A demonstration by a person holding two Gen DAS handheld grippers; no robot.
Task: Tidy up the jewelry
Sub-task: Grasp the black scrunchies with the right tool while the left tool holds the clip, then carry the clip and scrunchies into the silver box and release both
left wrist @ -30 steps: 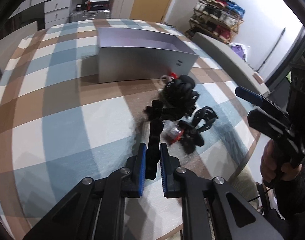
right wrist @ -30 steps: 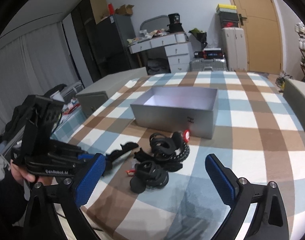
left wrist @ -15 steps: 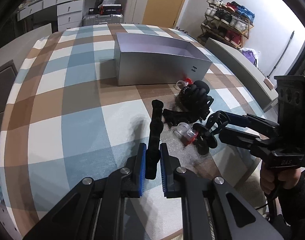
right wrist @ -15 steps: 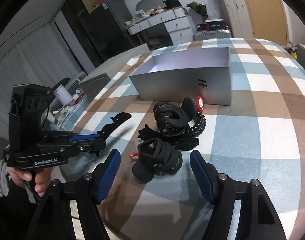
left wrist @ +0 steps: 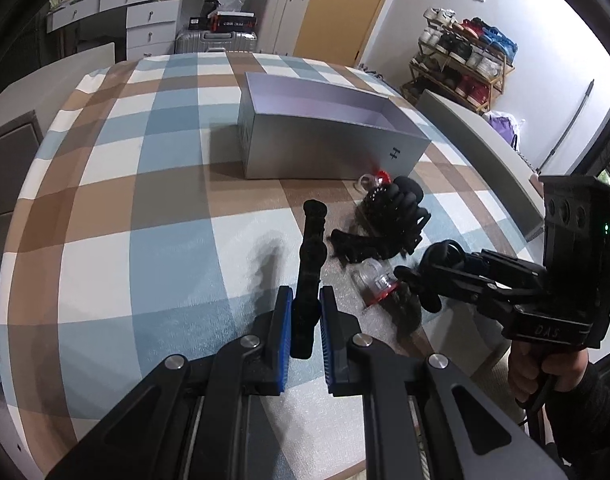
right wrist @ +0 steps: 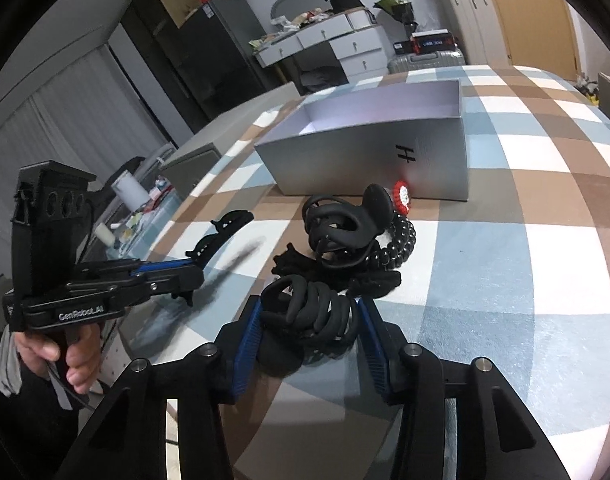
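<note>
Checked tablecloth (right wrist: 505, 280) supports the right gripper (right wrist: 309, 320), jaws closing around a black ribbed plastic claw clip (right wrist: 313, 308) between them, which may squirt out if pinched off-centre.

Your two fisheye views bow hard at the edges, corners black. Soft, even room light; brightest on the white wall (left wrist: 421, 20) upper right in your left view. A blurry shadow streaks the blue, brown and white checked tablecloth (right wrist: 505, 280) centre-left in your right view.
</note>
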